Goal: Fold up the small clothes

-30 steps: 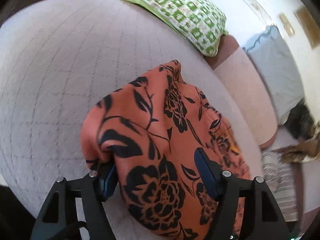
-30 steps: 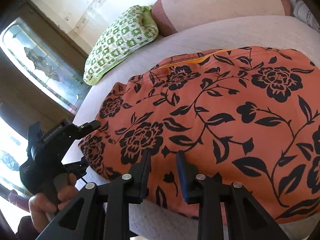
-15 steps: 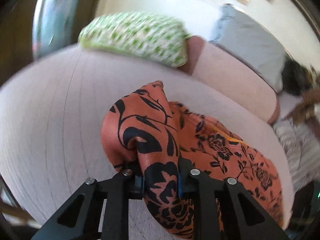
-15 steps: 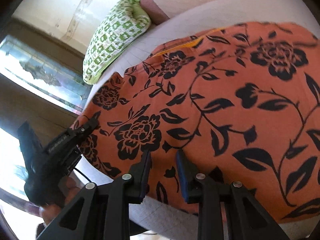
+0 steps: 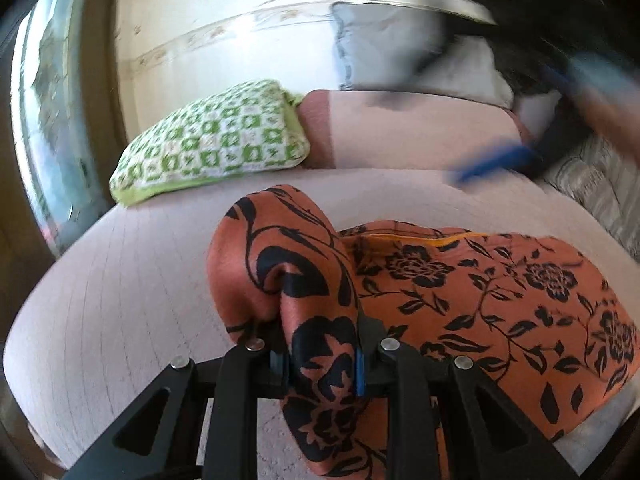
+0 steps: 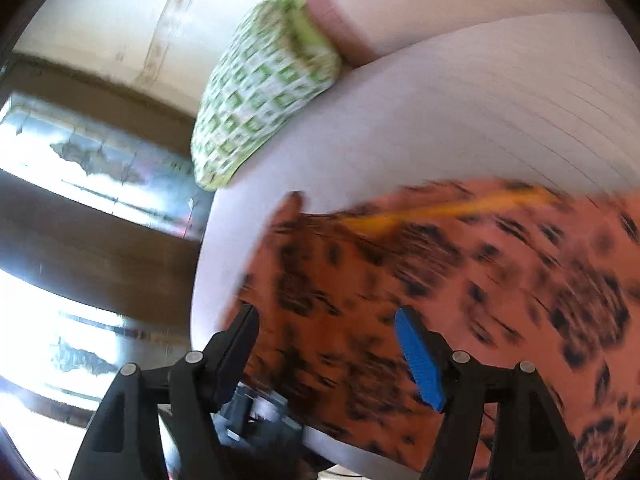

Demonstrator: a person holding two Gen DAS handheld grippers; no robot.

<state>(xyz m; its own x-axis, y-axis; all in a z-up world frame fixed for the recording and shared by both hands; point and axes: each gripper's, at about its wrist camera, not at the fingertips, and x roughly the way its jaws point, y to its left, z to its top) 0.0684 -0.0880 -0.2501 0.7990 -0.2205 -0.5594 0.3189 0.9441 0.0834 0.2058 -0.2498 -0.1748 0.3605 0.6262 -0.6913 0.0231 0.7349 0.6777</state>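
A left gripper (image 5: pixel 320 360) pinches a bunched corner of an orange garment (image 5: pixel 480 300) printed with black flowers, its two black fingers (image 5: pixel 240 364) closed tight on the cloth. The gripped fold rises in a hump above the fingers, and a tail of fabric hangs down between them toward the camera. The rest of the garment lies spread on a pale quilted bed (image 5: pixel 120 300), stretching to the right of the left gripper, with a yellow-orange edge showing along its far side.

The right gripper (image 6: pixel 332 344) hovers over the same garment (image 6: pixel 400 280) with its fingers (image 6: pixel 420 356) spread wide apart, nothing between them; one blue pad faces inward. The cloth lies beneath and beyond these fingers, blurred by motion, and whether the tips touch it cannot be told.

A green-and-white checked pillow (image 5: pixel 212 140) rests at the far edge of the bed, beside a pink bolster (image 5: pixel 400 132) and below a grey-blue cushion (image 5: pixel 380 48) against the wall.
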